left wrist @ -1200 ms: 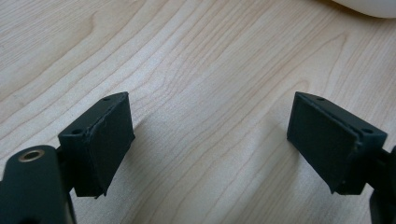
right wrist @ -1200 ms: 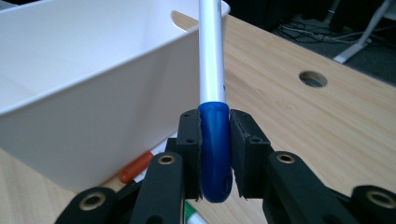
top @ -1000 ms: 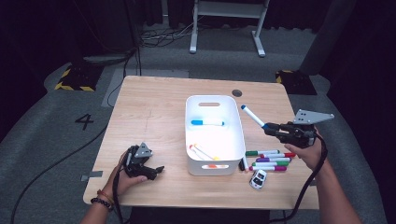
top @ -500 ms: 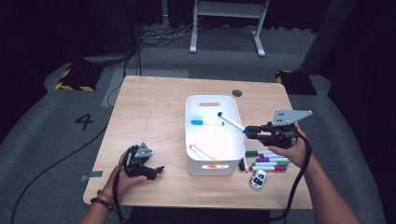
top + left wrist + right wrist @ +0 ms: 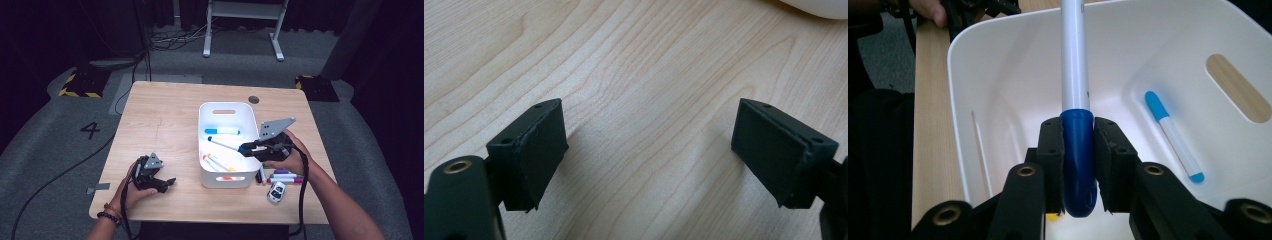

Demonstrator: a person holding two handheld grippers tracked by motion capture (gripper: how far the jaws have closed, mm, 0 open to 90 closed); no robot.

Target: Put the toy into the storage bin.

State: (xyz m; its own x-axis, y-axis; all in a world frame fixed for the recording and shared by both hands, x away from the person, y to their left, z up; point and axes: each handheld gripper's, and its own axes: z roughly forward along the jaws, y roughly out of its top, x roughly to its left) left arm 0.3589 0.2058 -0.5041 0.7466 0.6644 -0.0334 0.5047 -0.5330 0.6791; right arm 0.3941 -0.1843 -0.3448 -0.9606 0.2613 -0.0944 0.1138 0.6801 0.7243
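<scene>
The right gripper has its two jaws clamped on the dark-blue cap of one white marker, which rises straight up the middle of the right gripper view. In the high view that right gripper sits just right of centre, and the marker it grips slants up and left over the open white bin.

Inside the bin, one marker with light-blue ends lies flat near the far wall, in the high view just above the held marker. More markers lie at the bin's lower left, around the orange-tipped ones; they overlap, so their number cannot be told.

The left gripper holds its two jaws wide apart with nothing between them, only bare wood of the worktop. In the high view it rests in the person's left hand at the lower left of the worktop, well apart from the bin.

Just right of the bin's lower corner, under the right hand, is a cluster of loose markers; about four show, part hidden. One small white toy car stands just below them.
</scene>
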